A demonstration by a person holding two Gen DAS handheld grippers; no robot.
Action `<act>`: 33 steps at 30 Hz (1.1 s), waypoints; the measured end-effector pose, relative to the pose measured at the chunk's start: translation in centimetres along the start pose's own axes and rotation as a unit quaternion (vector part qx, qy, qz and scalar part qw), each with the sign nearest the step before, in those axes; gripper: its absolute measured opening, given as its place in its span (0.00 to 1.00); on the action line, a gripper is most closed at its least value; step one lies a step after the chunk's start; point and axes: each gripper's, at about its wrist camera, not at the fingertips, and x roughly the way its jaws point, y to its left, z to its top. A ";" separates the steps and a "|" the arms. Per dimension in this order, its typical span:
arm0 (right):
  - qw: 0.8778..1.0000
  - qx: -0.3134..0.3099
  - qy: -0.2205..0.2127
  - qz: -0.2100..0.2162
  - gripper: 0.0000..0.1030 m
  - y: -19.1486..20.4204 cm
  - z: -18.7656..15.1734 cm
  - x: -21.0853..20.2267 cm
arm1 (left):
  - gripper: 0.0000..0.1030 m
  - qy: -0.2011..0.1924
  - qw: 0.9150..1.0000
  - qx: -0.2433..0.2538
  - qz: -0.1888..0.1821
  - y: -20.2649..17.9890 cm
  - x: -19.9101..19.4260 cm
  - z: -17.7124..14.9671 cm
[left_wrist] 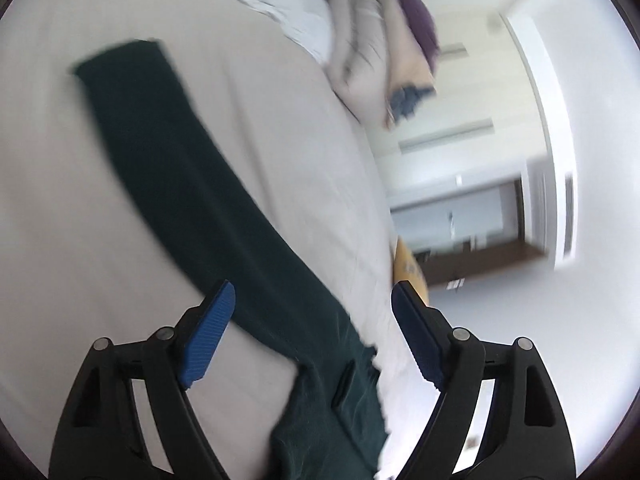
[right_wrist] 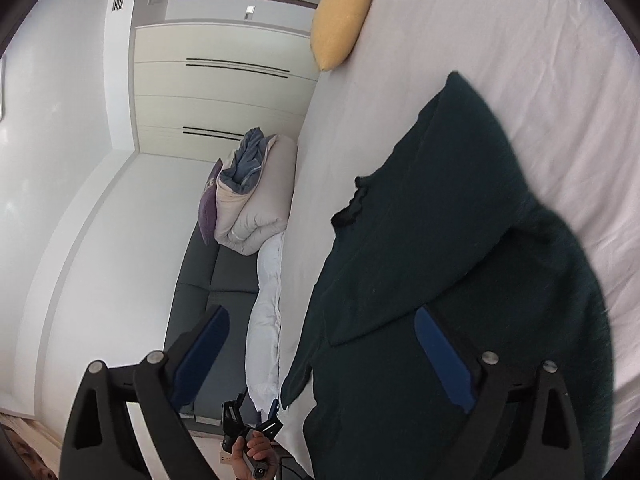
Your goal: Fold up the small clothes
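A dark green garment (left_wrist: 208, 200) lies on the white bed sheet (left_wrist: 80, 220), one long sleeve stretched away from me. My left gripper (left_wrist: 314, 304) is open above the garment's body, its blue pads (left_wrist: 208, 336) apart with cloth between and below them. In the right wrist view the same garment (right_wrist: 440, 260) lies partly folded, a flap laid over its body. My right gripper (right_wrist: 320, 328) is open over the garment's edge at the side of the bed sheet (right_wrist: 520, 40), holding nothing. The view from the left wrist is blurred.
A yellow pillow (right_wrist: 340, 16) lies at the bed's edge. A rolled beige duvet with blue cloth (right_wrist: 252, 204) and a purple cushion (right_wrist: 208, 208) sit at the far end. A grey sofa (right_wrist: 208, 292) and white cupboards (right_wrist: 224, 96) stand beside the bed.
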 end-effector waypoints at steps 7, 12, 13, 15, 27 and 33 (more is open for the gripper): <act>0.999 -0.015 0.045 -0.015 0.94 2.2 -3.7 4.5 | 0.78 -0.066 0.992 -0.103 0.017 5.9 -3.6 3.8; 0.997 -0.030 0.060 -0.031 0.91 3.2 -5.5 6.3 | 0.71 -0.063 0.986 -0.155 0.019 8.8 -1.7 4.8; 0.997 -0.032 0.061 -0.032 0.91 3.3 -5.8 6.5 | 0.67 -0.063 0.985 -0.162 0.017 9.3 -1.2 5.2; 0.997 -0.035 0.062 -0.031 0.90 3.6 -6.1 6.7 | 0.60 -0.068 0.981 -0.181 0.005 10.5 -0.2 6.0; 0.996 -0.051 0.058 -0.053 0.82 3.0 -6.8 6.7 | 0.12 -0.063 0.994 -0.074 0.047 6.6 3.4 9.1; 0.996 -0.043 0.056 -0.059 0.79 1.7 -5.9 6.7 | 0.11 0.008 0.974 0.219 0.055 -9.4 9.2 2.2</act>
